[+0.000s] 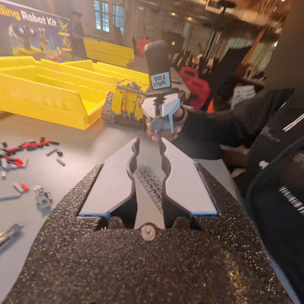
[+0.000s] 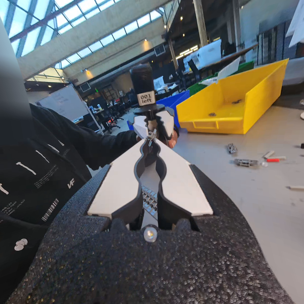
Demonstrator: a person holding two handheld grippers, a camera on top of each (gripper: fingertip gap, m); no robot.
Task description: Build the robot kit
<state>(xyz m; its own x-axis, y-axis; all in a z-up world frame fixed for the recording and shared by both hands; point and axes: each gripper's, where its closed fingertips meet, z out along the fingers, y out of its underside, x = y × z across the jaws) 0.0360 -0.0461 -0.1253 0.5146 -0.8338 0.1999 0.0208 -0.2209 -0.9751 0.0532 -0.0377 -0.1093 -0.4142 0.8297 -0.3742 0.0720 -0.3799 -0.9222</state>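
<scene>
the small grey toy-brick part (image 2: 151, 137) is clamped in the right gripper (image 2: 150, 142), above the grey counter (image 2: 213, 189). the left gripper (image 1: 149, 139) faces it with fingers a little apart, holding nothing. only the left view shows the yellow tracked brick vehicle (image 1: 122, 105).

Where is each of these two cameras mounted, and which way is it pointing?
Left wrist view: rides on the open left gripper, looking across the grey table at the right gripper, a yellow tracked model and yellow bins; the right sleeve shows.
Right wrist view: rides on the right gripper, shut on a small grey part, facing the left gripper and a yellow bin; the left sleeve shows.
Shared: they face each other over one table.
</scene>
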